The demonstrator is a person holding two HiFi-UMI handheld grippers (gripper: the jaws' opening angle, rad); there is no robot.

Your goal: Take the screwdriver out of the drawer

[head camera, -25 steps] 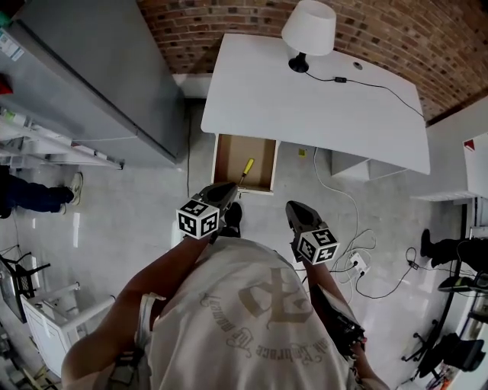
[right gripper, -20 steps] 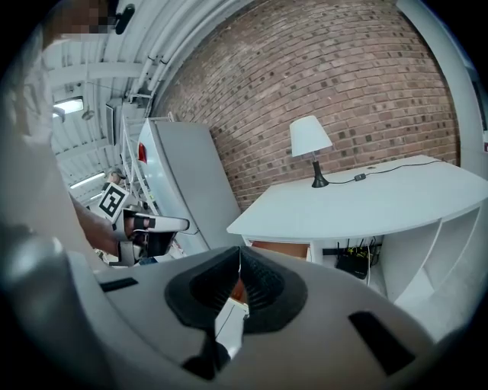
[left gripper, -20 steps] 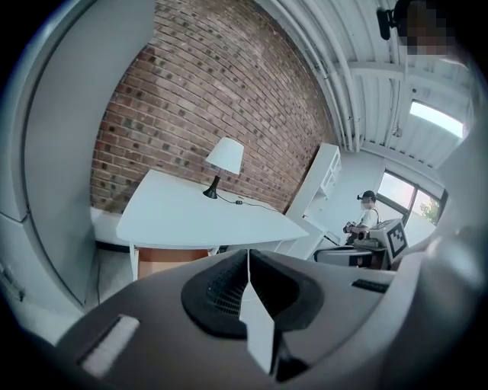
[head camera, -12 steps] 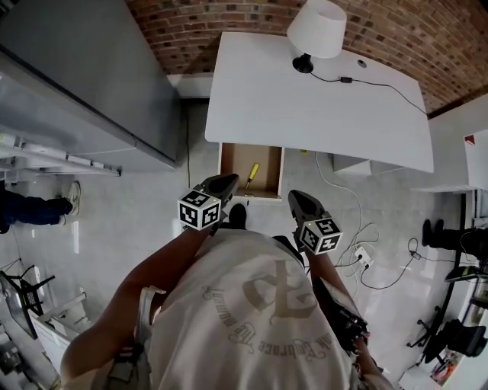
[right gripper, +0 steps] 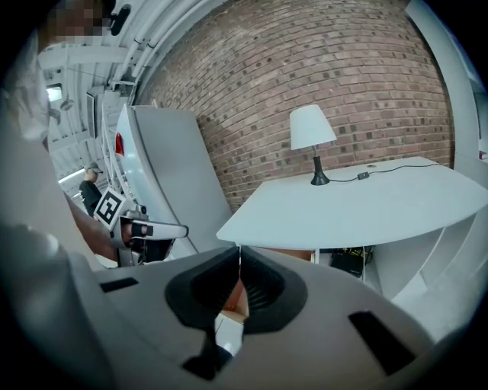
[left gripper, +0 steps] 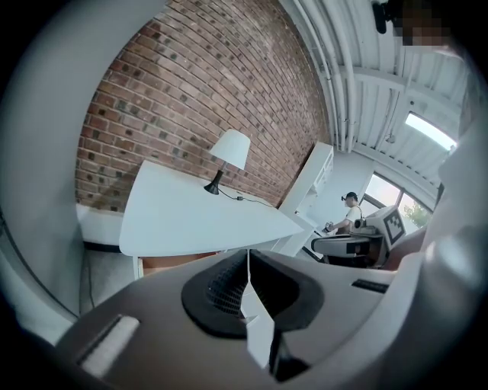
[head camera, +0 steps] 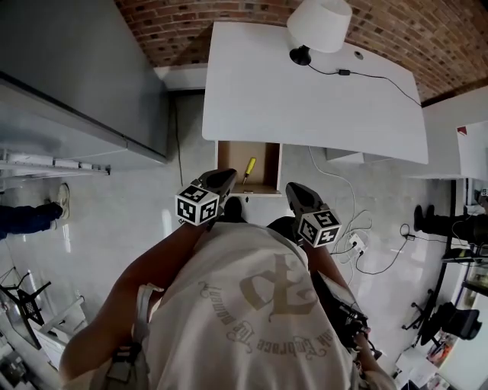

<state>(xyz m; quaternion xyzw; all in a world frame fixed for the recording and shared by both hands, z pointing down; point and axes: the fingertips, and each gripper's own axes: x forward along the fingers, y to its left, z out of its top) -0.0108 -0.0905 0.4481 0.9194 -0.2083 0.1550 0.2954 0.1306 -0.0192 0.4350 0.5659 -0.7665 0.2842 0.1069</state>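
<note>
The left gripper is clenched: in the left gripper view its two jaws meet in one thin line, and nothing is between them. The right gripper is closed in the same way and also carries nothing. Both point away from the person, toward the open drawer that stands out from under the near edge of the white desk.

The step in hand, as I judge it, is the approach to the drawer. To do it well, the chosen gripper should first open its jaws above the drawer, before it goes down. It should then take the yellow handle across its width, without pushing against the drawer walls.

The screwdriver lies on the drawer bottom, near the middle. It lies almost along the near-far line, with the handle at the far end and the thin shaft toward the person. In the head view it shows just to the right of the left gripper's tips, and to the left of and farther than the right gripper's tips. Neither gripper touches it. How high the grippers hang above the drawer I cannot tell. A table lamp stands at the far edge of the desk, well apart from the drawer.
</note>
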